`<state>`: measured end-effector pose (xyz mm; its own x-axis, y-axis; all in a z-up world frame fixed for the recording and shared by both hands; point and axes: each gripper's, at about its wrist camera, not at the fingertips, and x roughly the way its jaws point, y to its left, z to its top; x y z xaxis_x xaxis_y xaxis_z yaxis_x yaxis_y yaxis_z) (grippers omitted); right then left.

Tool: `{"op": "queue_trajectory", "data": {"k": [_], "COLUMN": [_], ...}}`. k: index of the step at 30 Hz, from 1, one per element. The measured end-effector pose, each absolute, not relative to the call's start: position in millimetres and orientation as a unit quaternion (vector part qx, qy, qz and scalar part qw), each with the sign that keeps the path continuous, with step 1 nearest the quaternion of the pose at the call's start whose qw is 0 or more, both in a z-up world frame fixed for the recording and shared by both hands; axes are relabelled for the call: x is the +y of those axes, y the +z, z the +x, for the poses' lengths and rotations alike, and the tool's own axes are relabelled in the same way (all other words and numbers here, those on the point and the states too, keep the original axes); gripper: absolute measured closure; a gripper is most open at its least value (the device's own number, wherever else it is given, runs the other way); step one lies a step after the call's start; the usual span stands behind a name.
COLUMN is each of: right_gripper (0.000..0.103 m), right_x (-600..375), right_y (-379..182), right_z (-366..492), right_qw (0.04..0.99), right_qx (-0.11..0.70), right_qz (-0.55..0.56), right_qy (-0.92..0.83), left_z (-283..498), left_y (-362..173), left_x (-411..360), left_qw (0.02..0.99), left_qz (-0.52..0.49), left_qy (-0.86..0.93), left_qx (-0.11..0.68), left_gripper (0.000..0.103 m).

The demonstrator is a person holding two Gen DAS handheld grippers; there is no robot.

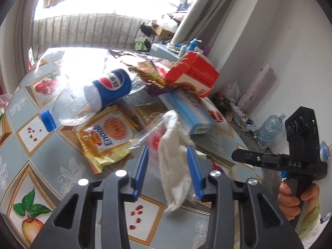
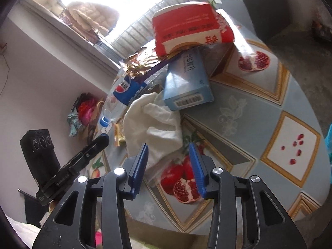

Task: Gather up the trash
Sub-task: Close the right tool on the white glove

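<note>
Left gripper [image 1: 168,157]: we see its blue pads flanking a crumpled white tissue [image 1: 174,157] — contact on the left pad cannot be told.
Right gripper [image 2: 169,155]: jaws partly apart, nothing held; the tissue [image 2: 153,122] and a clear wrapper lie just ahead.
Trash pile: a Pepsi bottle [image 1: 99,97], yellow snack bag [image 1: 108,137], blue box [image 2: 186,83] and red carton [image 2: 191,29] — heaped together.
Table [image 2: 249,108]: fruit-patterned cloth under the pile.

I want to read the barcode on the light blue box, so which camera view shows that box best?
The right wrist view: the light blue box faces it, barcode end clear, under the red carton. In the left wrist view it lies farther off, partly behind the white tissue.
</note>
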<state>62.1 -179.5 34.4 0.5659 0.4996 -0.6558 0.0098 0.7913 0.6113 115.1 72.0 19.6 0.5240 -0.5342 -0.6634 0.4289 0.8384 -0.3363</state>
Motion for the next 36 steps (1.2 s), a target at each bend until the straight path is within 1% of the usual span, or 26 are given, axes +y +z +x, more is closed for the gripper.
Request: {"op": "queue_trajectory", "data": {"k": [4, 6, 7, 8, 9, 11, 12, 15, 18, 22, 26, 28, 29, 31, 33, 36], "right_gripper": [0.069, 0.075, 0.077, 0.081, 0.089, 0.09, 0.095, 0.099, 0.1, 0.101, 0.1, 0.097, 0.096, 0.09, 0.078, 0.07], "right_x": [-154, -140, -135, -130, -125, -123, -123, -123, -127, -134, -146, -153, -155, -156, -149, -131], "right_y": [35, 29, 26, 19, 12, 3, 4, 5, 6, 8, 6, 8, 11, 20, 30, 37], "right_z": [84, 97, 101, 106, 109, 109, 106, 96, 83, 68, 53, 50, 47, 44, 41, 42], "right_qw": [0.841, 0.843, 0.843, 0.84, 0.836, 0.831, 0.83, 0.827, 0.826, 0.826, 0.823, 0.824, 0.828, 0.833, 0.841, 0.849], "right_qx": [0.443, 0.446, 0.452, 0.464, 0.478, 0.491, 0.495, 0.508, 0.513, 0.515, 0.511, 0.503, 0.495, 0.482, 0.467, 0.455], "right_qz": [0.26, 0.237, 0.228, 0.213, 0.202, 0.195, 0.19, 0.172, 0.166, 0.166, 0.197, 0.208, 0.212, 0.211, 0.197, 0.167], "right_qy": [0.173, 0.183, 0.183, 0.182, 0.178, 0.175, 0.176, 0.17, 0.167, 0.155, 0.153, 0.156, 0.158, 0.17, 0.187, 0.21], "left_z": [121, 120, 119, 118, 116, 113, 111, 106, 105, 103, 101, 102, 102, 103, 103, 106], "left_y": [7, 2, -1, -2, -4, -5, -5, -6, -8, -10, -13, -14, -14, -12, -12, -12], "left_x": [77, 75, 74, 74, 73, 74, 74, 75, 76, 76, 73, 69, 68, 67, 68, 75], "left_qw": [0.864, 0.858, 0.856, 0.854, 0.851, 0.849, 0.848, 0.844, 0.839, 0.832, 0.822, 0.821, 0.821, 0.825, 0.831, 0.834], "left_qz": [-0.071, -0.069, -0.068, -0.069, -0.071, -0.072, -0.072, -0.073, -0.075, -0.081, -0.084, -0.078, -0.076, -0.07, -0.063, -0.065], "left_qy": [-0.268, -0.271, -0.272, -0.274, -0.276, -0.278, -0.279, -0.284, -0.285, -0.286, -0.296, -0.295, -0.295, -0.292, -0.282, -0.268], "left_qx": [0.421, 0.43, 0.433, 0.437, 0.441, 0.444, 0.445, 0.45, 0.457, 0.469, 0.48, 0.482, 0.482, 0.48, 0.476, 0.477], "left_gripper": [0.083, 0.085, 0.086, 0.087, 0.087, 0.087, 0.087, 0.087, 0.087, 0.087, 0.087, 0.087, 0.087, 0.087, 0.087, 0.087]}}
